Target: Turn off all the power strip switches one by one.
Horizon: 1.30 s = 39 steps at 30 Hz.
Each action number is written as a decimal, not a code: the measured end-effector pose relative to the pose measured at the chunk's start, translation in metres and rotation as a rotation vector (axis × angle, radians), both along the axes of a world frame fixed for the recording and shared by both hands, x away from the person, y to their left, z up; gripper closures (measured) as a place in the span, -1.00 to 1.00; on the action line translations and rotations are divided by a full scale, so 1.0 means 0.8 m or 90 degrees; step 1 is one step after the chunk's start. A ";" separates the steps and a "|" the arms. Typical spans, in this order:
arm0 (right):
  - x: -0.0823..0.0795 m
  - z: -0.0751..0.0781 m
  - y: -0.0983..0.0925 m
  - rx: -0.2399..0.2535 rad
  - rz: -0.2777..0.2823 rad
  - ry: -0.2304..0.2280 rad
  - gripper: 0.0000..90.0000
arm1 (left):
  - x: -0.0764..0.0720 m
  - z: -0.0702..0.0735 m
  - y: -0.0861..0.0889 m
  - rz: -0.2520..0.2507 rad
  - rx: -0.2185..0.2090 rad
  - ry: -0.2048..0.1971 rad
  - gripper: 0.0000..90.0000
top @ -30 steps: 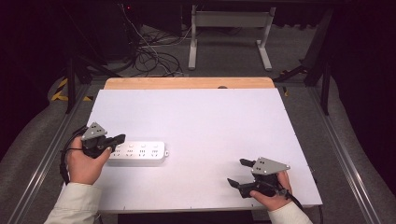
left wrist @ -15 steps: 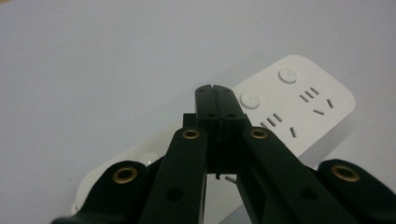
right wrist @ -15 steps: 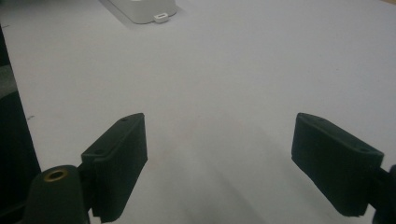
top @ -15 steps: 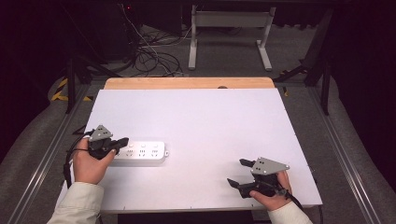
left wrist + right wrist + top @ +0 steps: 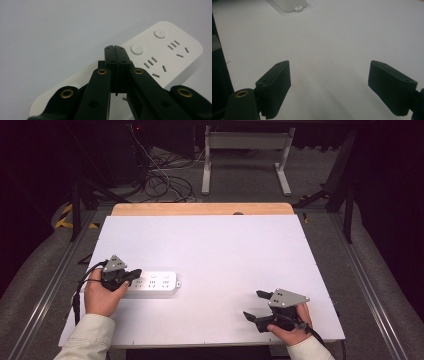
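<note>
Two grippers work over one white worktop, and they stand in quite different postures. Near the left edge, somewhat toward the front, the left gripper sits over the near-left end of the white power strip. In the left gripper view its jaws are pressed flat together with nothing between them, their joined tip poised over the strip's face just beside a round button, with a second button and the socket slots farther along. Closed jaws make a single blunt point, which suits pressing a switch far better than grasping, so I judge the hand is set up to push a button, not lift the strip. Whether the tip already touches the plastic I cannot tell.

The power strip lies flat, its length running roughly parallel to the front edge, in the left half of the worktop and clear of every edge, where it can take a downward push without tipping.

Toward the front right corner the right gripper rests low in its hand, jaws spread wide and empty. In the right gripper view bare worktop lies between them, the strip's end well apart. It seems parked out of the way, ready if a steadying hold is wanted.
</note>
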State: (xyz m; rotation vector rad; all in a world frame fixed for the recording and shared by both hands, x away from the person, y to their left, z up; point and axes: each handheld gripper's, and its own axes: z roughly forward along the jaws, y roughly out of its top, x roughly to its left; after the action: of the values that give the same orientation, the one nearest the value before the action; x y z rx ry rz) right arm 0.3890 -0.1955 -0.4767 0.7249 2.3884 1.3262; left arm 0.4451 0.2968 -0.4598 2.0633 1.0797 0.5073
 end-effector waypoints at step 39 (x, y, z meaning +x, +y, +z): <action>-0.001 0.000 0.001 0.002 0.002 0.003 -0.59 | 0.001 -0.011 -0.005 0.026 0.010 0.004 1.00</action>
State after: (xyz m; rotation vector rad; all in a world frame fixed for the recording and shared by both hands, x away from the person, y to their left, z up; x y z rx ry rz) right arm 0.3884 -0.1944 -0.4768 0.7262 2.3921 1.3304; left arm 0.4460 0.2927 -0.4686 2.0610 1.1276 0.5313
